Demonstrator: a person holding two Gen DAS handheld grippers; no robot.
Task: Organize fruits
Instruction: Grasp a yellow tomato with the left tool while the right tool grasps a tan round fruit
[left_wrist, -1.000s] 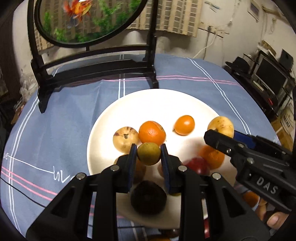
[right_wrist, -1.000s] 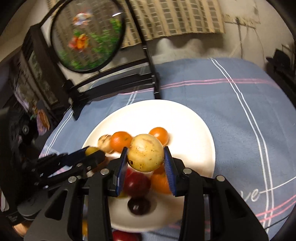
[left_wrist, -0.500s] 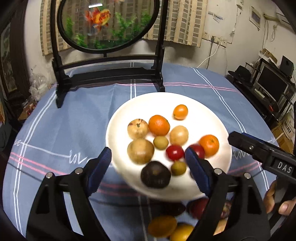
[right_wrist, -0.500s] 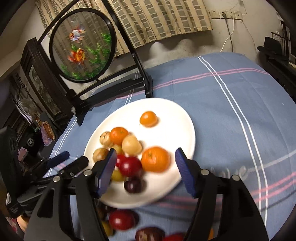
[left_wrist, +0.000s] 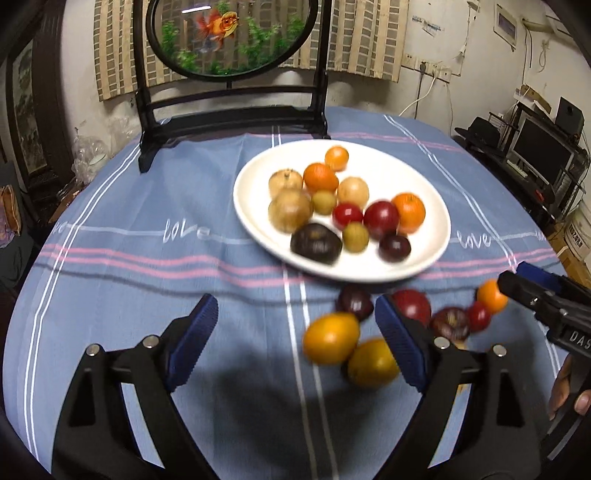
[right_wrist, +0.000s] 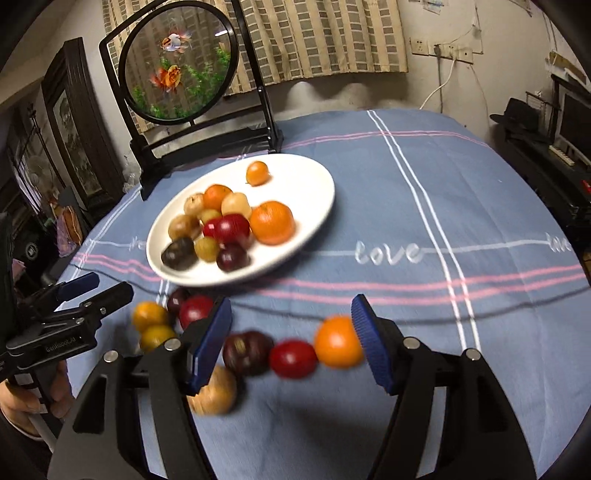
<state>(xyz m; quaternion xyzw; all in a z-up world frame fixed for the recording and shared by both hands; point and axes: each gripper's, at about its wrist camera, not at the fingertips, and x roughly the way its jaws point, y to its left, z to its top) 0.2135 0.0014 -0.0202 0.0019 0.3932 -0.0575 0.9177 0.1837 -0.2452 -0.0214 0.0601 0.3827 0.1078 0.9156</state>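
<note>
A white plate (left_wrist: 251, 173) (right_wrist: 306, 177) holds several fruits: oranges, tan, red, green and dark ones. More fruits lie loose on the blue cloth in front of it, among them a yellow-orange fruit (left_wrist: 330, 338), a red plum (left_wrist: 413, 306), an orange (right_wrist: 338, 347), a red fruit (right_wrist: 293, 358) and a dark fruit (right_wrist: 247, 352). My left gripper (left_wrist: 293, 301) hovers over the near cloth, its jaws opening and gripping nothing. The yellow-orange fruit lies below, between them. My right gripper (right_wrist: 291, 301) is open above the row of orange, red and dark fruits, and its pads touch none.
A round goldfish screen (left_wrist: 229, 37) on a black stand rises behind the plate. The blue striped tablecloth (left_wrist: 147, 258) covers a round table. Shelves with a monitor (left_wrist: 535, 147) stand to the right. A hand (left_wrist: 569, 391) shows at the lower right.
Both grippers let go of their fruits over the plate and opened. They drew back toward the near edge, and the loose fruits on the cloth came into view.
</note>
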